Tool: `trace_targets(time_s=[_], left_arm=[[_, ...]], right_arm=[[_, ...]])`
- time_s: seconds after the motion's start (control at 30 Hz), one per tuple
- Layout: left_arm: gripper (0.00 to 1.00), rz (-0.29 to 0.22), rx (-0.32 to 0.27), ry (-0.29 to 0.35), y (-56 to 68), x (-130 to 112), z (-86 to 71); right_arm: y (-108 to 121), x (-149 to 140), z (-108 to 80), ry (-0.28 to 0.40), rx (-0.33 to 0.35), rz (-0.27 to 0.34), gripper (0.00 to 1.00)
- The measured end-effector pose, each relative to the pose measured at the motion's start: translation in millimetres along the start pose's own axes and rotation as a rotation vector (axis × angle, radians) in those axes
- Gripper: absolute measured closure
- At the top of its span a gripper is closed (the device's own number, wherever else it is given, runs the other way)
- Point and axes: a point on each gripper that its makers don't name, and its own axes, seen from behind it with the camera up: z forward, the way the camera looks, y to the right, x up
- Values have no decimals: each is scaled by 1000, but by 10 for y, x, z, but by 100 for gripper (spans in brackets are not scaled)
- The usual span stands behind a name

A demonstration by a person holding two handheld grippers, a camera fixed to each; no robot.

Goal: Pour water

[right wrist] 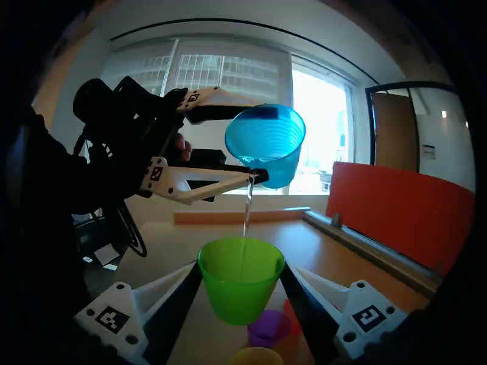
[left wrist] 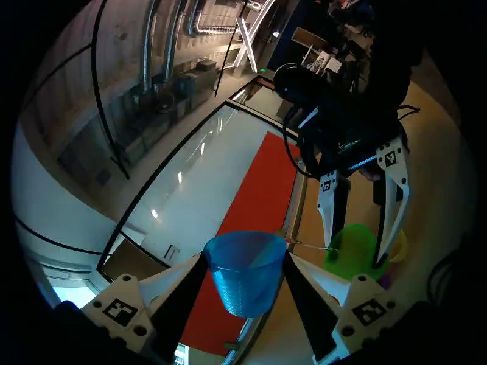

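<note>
My left gripper [left wrist: 246,277] is shut on a translucent blue cup [left wrist: 246,280], tipped onto its side. In the right gripper view that blue cup [right wrist: 266,143] hangs above, held by the left gripper [right wrist: 246,143], and a thin stream of water [right wrist: 246,213] falls from its lip. The stream lands in a green cup [right wrist: 241,277] held upright between the fingers of my right gripper [right wrist: 241,286]. In the left gripper view the green cup [left wrist: 352,250] sits between the right gripper's fingers [left wrist: 329,213], just right of and below the blue cup.
A purple cup [right wrist: 269,328], a yellow cup [right wrist: 257,356] and an orange one [right wrist: 291,316] stand on the wooden table [right wrist: 316,255] under the green cup. A red panel [right wrist: 402,210] borders the table's right side. Bright windows lie behind. A person's hand [right wrist: 181,146] holds the left gripper.
</note>
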Motion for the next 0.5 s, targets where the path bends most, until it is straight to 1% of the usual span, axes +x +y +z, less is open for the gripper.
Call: trace_targets(time_s=[0.27, 0.5], left_arm=[[14, 15, -1, 2, 10, -7, 11], [14, 18, -2, 6, 12, -4, 20]], right_arm=[[5, 5, -6, 1, -1, -2, 8], [3, 6, -16, 2, -1, -3, 8]])
